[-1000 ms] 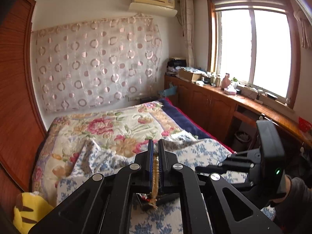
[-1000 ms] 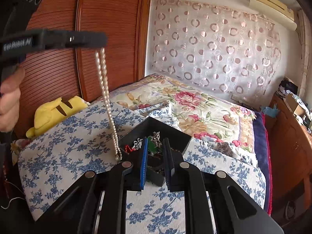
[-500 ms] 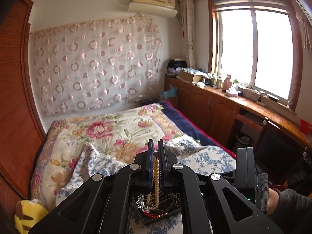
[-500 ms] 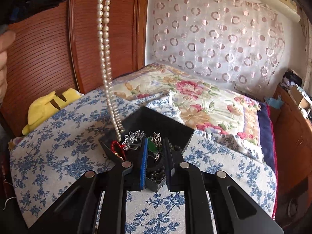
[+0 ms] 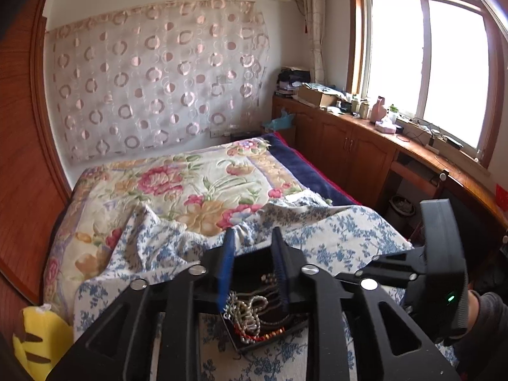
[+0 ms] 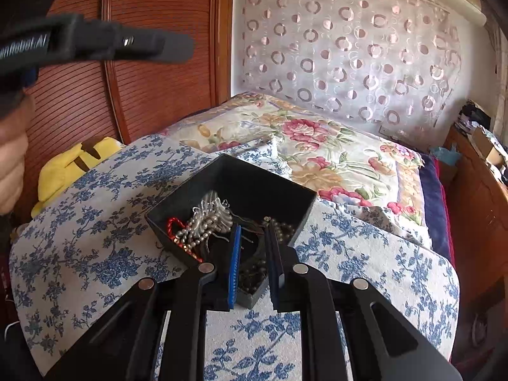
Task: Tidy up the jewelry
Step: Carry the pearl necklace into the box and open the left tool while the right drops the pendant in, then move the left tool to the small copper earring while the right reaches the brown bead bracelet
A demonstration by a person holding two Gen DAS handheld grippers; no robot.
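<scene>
A black open box [image 6: 254,184] sits on the blue-flowered cloth [image 6: 95,254] on the bed. It holds a pearl necklace [image 6: 203,225] in a heap, red beads [image 6: 173,225], silver pieces and dark beads [image 6: 254,273]. My left gripper [image 5: 253,247] is open and empty, above the box [image 5: 254,343], with the pearls [image 5: 244,314] lying below it. In the right wrist view it shows as a dark arm [image 6: 95,43] at upper left. My right gripper [image 6: 253,238] hangs over the box's near corner, jaws slightly apart, holding nothing. It shows at right in the left wrist view [image 5: 441,263].
A floral quilt [image 5: 177,184] covers the far part of the bed. A yellow plush toy [image 6: 70,165] lies at the left edge by the wooden wardrobe [image 6: 143,63]. A wooden counter [image 5: 397,139] with clutter runs under the window on the right.
My left gripper opened and let go of the pearl necklace, which dropped into the black box. The right gripper stayed over the box's near corner.
</scene>
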